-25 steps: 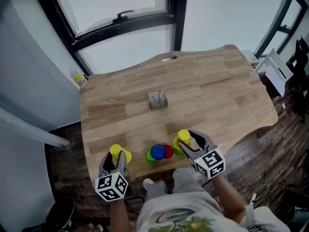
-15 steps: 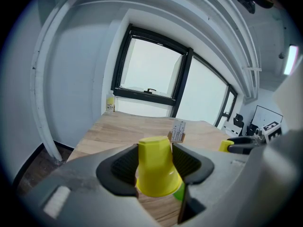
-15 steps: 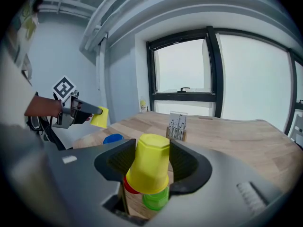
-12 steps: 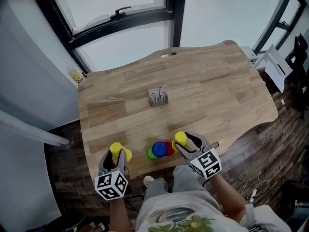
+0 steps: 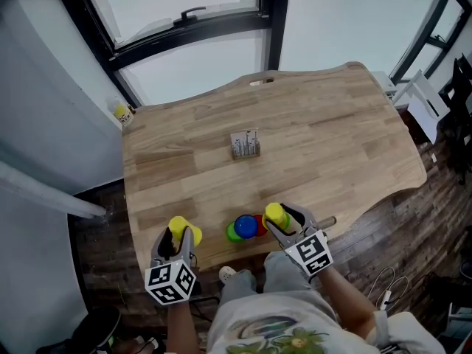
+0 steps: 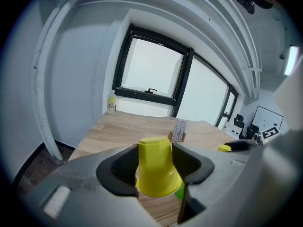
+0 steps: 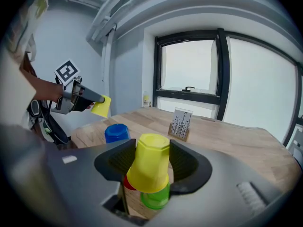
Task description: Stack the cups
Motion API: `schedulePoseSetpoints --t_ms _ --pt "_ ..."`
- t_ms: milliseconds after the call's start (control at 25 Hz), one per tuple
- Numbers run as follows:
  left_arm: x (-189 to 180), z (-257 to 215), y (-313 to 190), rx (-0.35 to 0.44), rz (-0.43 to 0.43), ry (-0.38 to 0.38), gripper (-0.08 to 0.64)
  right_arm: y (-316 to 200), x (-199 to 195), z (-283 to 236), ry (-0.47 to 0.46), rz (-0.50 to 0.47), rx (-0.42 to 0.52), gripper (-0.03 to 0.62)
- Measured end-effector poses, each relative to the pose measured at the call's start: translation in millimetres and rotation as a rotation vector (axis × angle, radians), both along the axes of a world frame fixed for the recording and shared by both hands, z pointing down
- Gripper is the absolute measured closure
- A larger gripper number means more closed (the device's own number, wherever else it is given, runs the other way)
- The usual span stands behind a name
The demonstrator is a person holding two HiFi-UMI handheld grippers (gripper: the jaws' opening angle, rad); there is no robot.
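While both grippers hold a cup off the bench (image 5: 346, 131), the rest of the set sits by the near edge. Blue cup (image 5: 245, 226) taken as reference.

- Left gripper (image 5: 181, 240): fingers (image 6: 124, 167) closed on a yellow cup (image 6: 155, 171), pads pressing its sides. Cup is upside-down, base pointing away and rim toward the camera. It sits well to the left of the blue cup, over the bench's near edge.
- Right gripper (image 5: 280, 221): fingers (image 7: 187, 163) clamped on a second yellow cup (image 7: 150, 162), also upside-down and slightly tilted. It is near the blue cup, on its right.
- Green cup (image 5: 232, 234): just beside the blue cup on its left. Can't tell if they touch.
- Red cup (image 5: 258, 225): just beside the blue cup on its right, between it and the right gripper.
- From the right gripper view, green and red both show just under the held cup's rim, and the blue cup stands upside-down on the bench further left.
- Card holder (image 5: 245, 144): well beyond the blue cup, near mid-bench, upright.
- Small yellow bottle (image 5: 122, 113): far beyond and left of the blue cup, by the window frame (image 5: 192, 32).
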State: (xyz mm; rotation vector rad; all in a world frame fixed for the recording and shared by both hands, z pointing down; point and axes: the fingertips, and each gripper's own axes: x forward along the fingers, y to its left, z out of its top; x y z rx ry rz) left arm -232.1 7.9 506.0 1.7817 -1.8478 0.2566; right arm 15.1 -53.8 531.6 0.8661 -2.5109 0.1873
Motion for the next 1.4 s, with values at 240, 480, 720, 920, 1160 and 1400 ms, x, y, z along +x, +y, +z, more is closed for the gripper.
schedulePoseSetpoints --t_ms 240,480,720,920,1160,1400 --pt "0.2 2.4 1.9 -0.004 -0.009 0.001 0.325 5.7 -2.9 5.9 0.042 -0.031 0.01 0.365" --pt "1.8 3.4 3.5 -0.008 -0.012 0.003 0.325 12.0 -3.7 8.1 0.079 -0.068 0.022 0.365" --pt "1.9 3.1 2.7 -0.005 -0.012 0.005 0.325 15.3 -3.1 11.0 0.109 -0.082 0.025 0.365" --pt "2.2 3.5 2.7 -0.005 -0.01 0.004 0.326 17.9 -2.1 14.7 0.137 -0.099 0.033 0.367" --pt "1.6 4.1 3.7 -0.005 -0.009 0.008 0.326 19.0 -2.7 13.2 0.161 -0.109 0.052 0.367" --pt "2.2 3.8 3.3 -0.003 -0.007 0.009 0.327 19.4 -2.2 13.5 0.173 -0.11 0.056 0.365"
